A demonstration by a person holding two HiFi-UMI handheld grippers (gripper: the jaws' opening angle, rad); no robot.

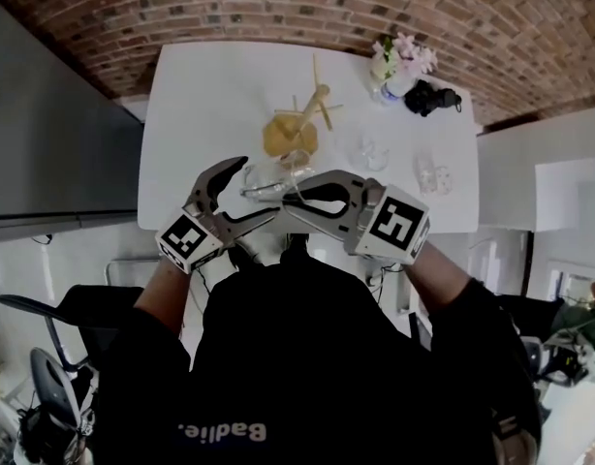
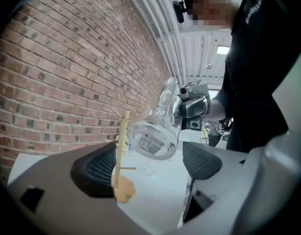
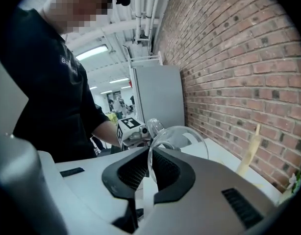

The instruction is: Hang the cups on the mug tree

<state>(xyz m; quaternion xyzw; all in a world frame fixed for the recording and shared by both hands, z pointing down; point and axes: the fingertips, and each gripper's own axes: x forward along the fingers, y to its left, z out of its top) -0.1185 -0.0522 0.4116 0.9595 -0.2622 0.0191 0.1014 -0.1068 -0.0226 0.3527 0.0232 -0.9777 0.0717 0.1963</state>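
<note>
While my right gripper (image 3: 149, 173) clamps the glass cup (image 3: 182, 138) by its rim, my left gripper (image 2: 149, 165) stands wide and empty, with the cup aloft over the table's (image 1: 201, 114) near edge. Next move: carry the cup to the mug tree (image 1: 299, 124) and hook the handle on a peg.

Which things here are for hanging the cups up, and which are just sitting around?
For the job:
- mug tree
- glass cup, pinched in the right gripper
- two more glass cups waiting on the table
- left gripper, jaws open

Just lying about:
- flowers
- black thing beside them; can't tell what it is
</note>
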